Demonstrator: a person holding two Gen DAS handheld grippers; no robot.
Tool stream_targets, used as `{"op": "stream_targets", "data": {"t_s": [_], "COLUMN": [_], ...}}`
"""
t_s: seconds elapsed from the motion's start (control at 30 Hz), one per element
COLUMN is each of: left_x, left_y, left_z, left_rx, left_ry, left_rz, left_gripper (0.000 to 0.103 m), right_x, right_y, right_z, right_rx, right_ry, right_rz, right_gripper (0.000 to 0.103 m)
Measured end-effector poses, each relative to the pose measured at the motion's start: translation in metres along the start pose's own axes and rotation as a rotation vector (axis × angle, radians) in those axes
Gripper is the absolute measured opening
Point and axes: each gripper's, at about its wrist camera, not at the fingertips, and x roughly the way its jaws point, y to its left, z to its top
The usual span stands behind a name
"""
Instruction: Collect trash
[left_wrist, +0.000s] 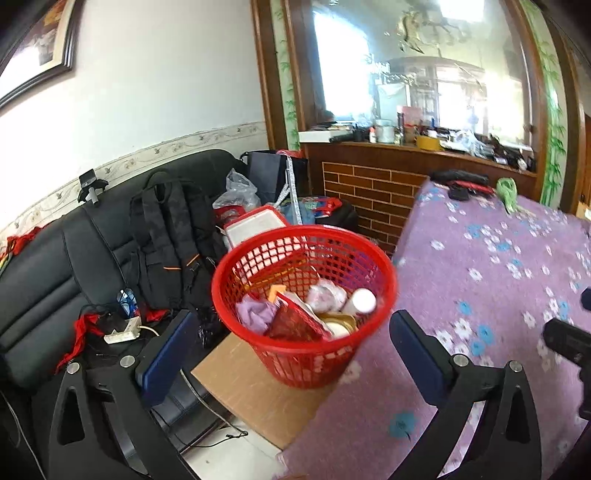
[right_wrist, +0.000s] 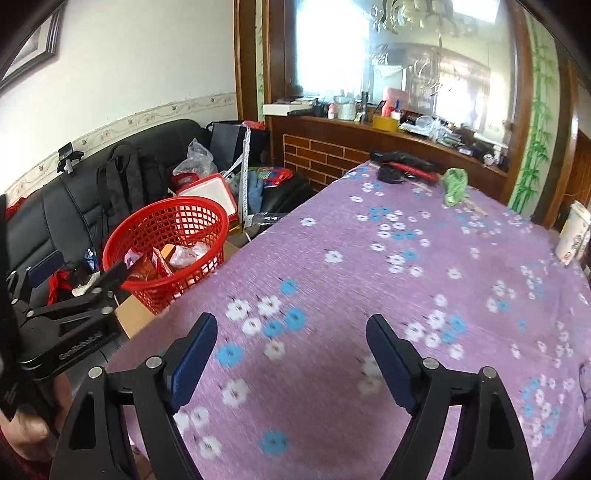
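A red mesh basket (left_wrist: 303, 295) stands on a cardboard box beside the table, holding several pieces of trash: a white bottle, a red packet, a purple wad, a gold tin. My left gripper (left_wrist: 291, 347) hangs open just in front of the basket, nothing between its blue pads. My right gripper (right_wrist: 291, 354) is open over the purple flowered tablecloth (right_wrist: 369, 277), empty. The basket (right_wrist: 166, 243) and the left gripper (right_wrist: 74, 280) show at the left of the right wrist view. A crumpled green wrapper (right_wrist: 455, 184) lies at the table's far end.
A black sofa (left_wrist: 55, 280) with a backpack, bags and a power strip sits left of the basket. A black and red object (right_wrist: 402, 166) lies at the table's far edge. A paper cup (right_wrist: 572, 236) stands at the right edge. A cluttered wooden counter runs behind.
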Motion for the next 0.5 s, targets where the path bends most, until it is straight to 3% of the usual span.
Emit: {"op": "stream_targets", "data": {"t_s": [0.2,0.5], "left_x": [-0.021,-0.056], "left_y": [-0.015,-0.044], "left_z": [-0.013,-0.032], "left_rx": [0.030,0.110], "left_ry": [-0.001,-0.016], "left_rz": [-0.035,0.003], "left_gripper": [0.103,0.103], "right_x": [-0.037,-0.080], "right_y": [-0.011,-0.028], "right_z": [-0.031,-0.077], "right_rx": [-0.017,0.007], "right_ry": [-0.035,-0.075], "right_rz": [-0.048,-0.173], "right_gripper": [0.088,0.092]}}
